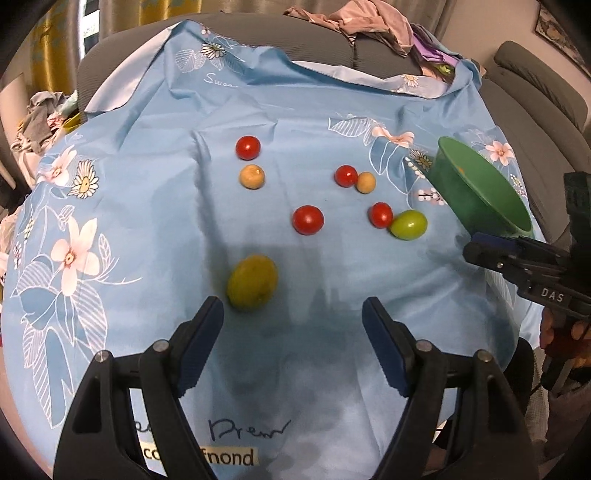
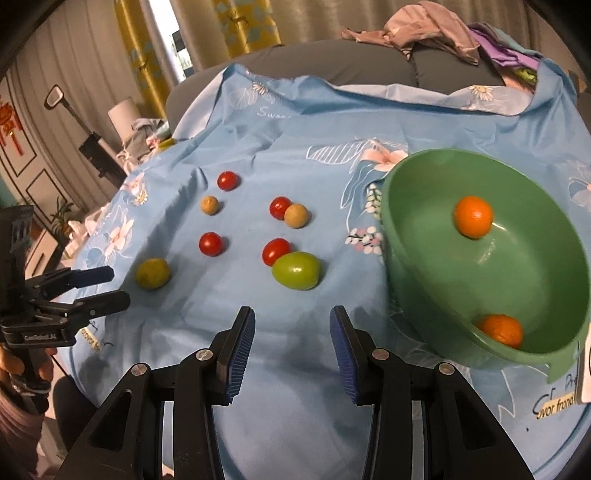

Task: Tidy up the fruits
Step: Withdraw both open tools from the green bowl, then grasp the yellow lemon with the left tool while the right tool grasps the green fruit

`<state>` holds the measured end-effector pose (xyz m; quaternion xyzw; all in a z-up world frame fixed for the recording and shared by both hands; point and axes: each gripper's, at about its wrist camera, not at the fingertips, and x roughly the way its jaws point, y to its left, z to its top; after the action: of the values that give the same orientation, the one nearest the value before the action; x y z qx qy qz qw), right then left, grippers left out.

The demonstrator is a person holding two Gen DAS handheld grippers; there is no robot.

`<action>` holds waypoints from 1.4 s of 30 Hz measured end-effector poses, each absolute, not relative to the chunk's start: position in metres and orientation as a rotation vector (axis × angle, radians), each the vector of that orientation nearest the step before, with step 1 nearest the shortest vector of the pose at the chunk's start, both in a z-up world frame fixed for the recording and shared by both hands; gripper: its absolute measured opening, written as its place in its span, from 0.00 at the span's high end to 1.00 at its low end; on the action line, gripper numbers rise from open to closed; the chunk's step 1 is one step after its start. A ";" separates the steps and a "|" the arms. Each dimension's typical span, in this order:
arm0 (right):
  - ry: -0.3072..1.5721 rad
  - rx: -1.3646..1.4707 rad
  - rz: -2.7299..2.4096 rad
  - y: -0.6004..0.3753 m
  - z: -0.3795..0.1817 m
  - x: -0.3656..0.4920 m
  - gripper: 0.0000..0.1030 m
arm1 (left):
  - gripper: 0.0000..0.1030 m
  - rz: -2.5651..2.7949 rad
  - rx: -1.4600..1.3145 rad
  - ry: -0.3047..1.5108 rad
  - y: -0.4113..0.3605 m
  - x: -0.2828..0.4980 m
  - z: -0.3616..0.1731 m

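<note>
Small fruits lie on a blue flowered cloth (image 1: 147,221): several red tomatoes (image 1: 307,219), two tan ones (image 1: 252,176), a green one (image 1: 409,224) and a yellow-green one (image 1: 252,282). My left gripper (image 1: 293,310) is open over bare cloth, with the yellow-green fruit just ahead of its left fingertip. A green bowl (image 2: 424,258) at the right holds two orange fruits (image 2: 473,216). My right gripper (image 2: 292,317) stands open and empty, a little short of the green fruit (image 2: 295,270). Each gripper shows in the other's view: the left gripper (image 2: 116,286) and the right gripper (image 1: 471,247).
The cloth covers a grey sofa (image 1: 388,62) with a heap of clothes (image 1: 369,22) at its back. Curtains (image 2: 240,26) and room clutter fill the left. A hand (image 2: 14,363) holds the left gripper's handle.
</note>
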<state>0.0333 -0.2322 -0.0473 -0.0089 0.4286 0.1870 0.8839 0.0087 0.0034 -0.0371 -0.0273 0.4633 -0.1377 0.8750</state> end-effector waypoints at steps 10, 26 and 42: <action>0.908 -0.052 0.382 -0.222 -0.057 0.048 0.59 | 0.33 -0.284 0.009 0.977 0.007 0.037 -0.047; 0.943 -0.181 0.392 -0.195 -0.074 0.088 0.59 | 0.47 -0.343 0.188 1.066 -0.002 0.058 -0.069; 0.949 -0.198 0.437 -0.187 -0.078 0.105 0.57 | 0.67 -0.344 0.198 1.127 -0.001 0.061 -0.078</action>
<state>0.1047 -0.1871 -0.0785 -0.0944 0.4523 0.2082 0.8621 0.0607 -0.0014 -0.0780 0.0934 0.5306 -0.1617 0.8268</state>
